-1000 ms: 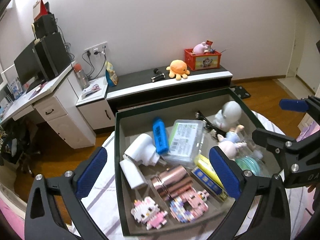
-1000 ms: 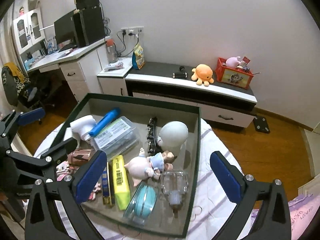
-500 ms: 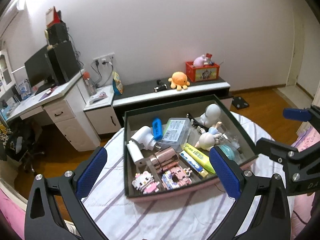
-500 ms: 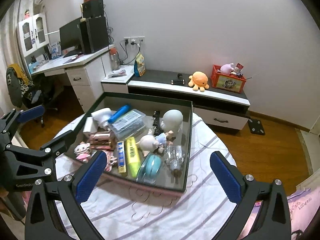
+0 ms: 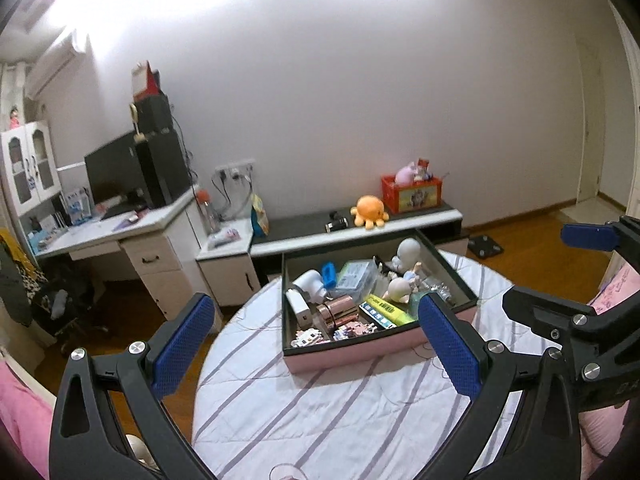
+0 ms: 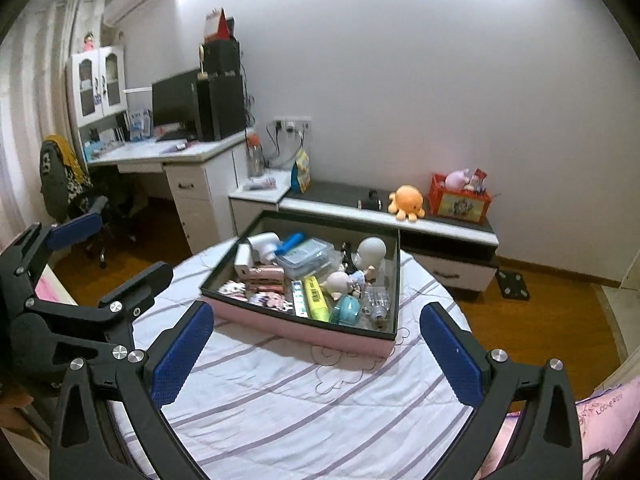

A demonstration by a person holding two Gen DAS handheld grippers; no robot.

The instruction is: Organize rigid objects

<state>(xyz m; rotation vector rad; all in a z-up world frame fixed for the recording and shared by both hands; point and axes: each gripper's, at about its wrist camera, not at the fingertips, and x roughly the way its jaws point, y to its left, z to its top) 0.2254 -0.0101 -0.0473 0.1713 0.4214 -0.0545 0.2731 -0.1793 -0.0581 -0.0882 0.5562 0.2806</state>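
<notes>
Striped round table (image 6: 304, 396) under pink box (image 6: 304, 330) (desk (image 6: 168, 156) behind), left gripper (image 5: 316, 340) and right gripper (image 6: 314, 354) both agape.

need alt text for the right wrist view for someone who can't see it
An open pink-sided box with a dark rim, crowded with small toys and a yellow highlighter pen, sits on a round table under a white cloth with purple stripes. The open, empty right gripper frames it, with the left gripper open at the left edge.
</notes>
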